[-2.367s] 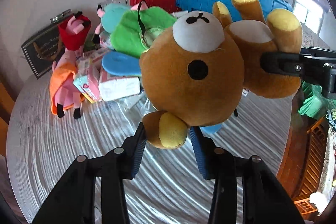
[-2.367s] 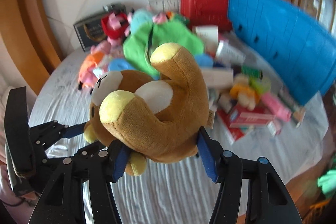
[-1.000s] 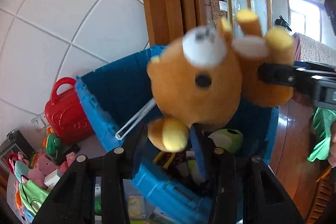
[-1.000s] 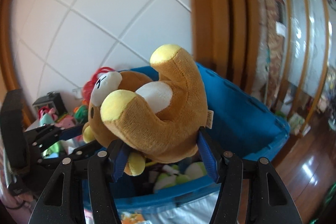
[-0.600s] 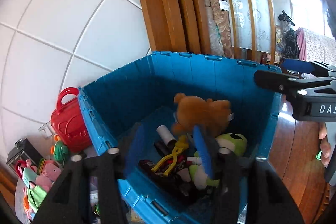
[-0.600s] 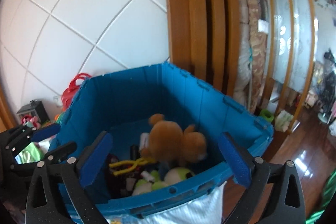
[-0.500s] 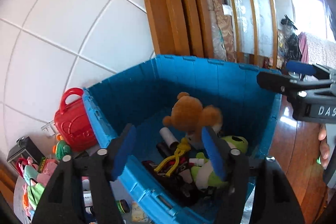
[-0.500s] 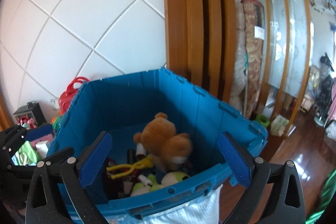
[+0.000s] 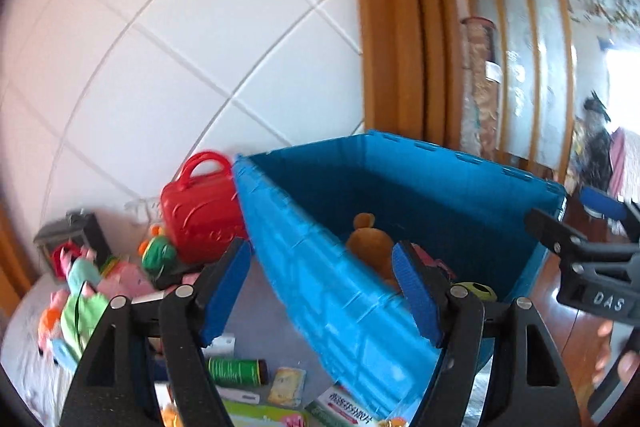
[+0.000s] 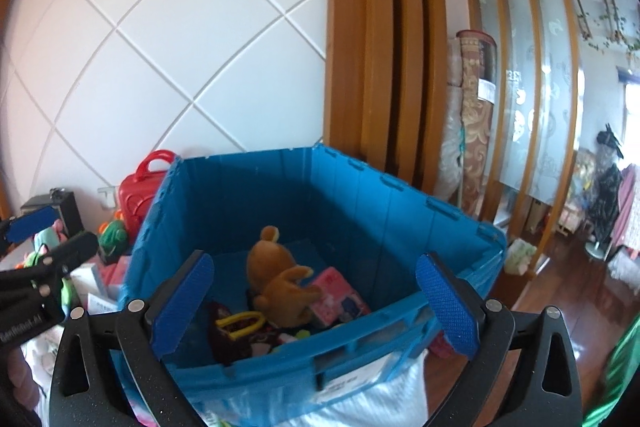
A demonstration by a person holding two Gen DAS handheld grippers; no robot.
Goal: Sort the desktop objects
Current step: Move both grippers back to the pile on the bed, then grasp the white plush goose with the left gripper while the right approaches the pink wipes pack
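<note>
Bear (image 10: pixel 280 287) now dropped in blue bin (image 10: pixel 400 203); both grippers' jaws wide, empty, above rim.

A brown plush bear (image 10: pixel 276 279) is lying in a bright blue bin (image 10: pixel 360 195), beside a pink box (image 10: pixel 338 293) (floral-looking print); a red case (image 9: pixel 198 211) is showing behind.

A white wall (image 10: pixel 168 39) crossed by diagonal grooves fills the upper left of both views. Right of it stands a broad wooden door frame (image 10: pixel 384 47), then a slatted partition with frosted glass panels (image 10: pixel 524 67). A rolled patterned carpet (image 10: pixel 474 115) leans there. Glossy reddish wooden floor (image 10: pixel 580 287) shines at lower right; daylight glares at the far right edge.
</note>
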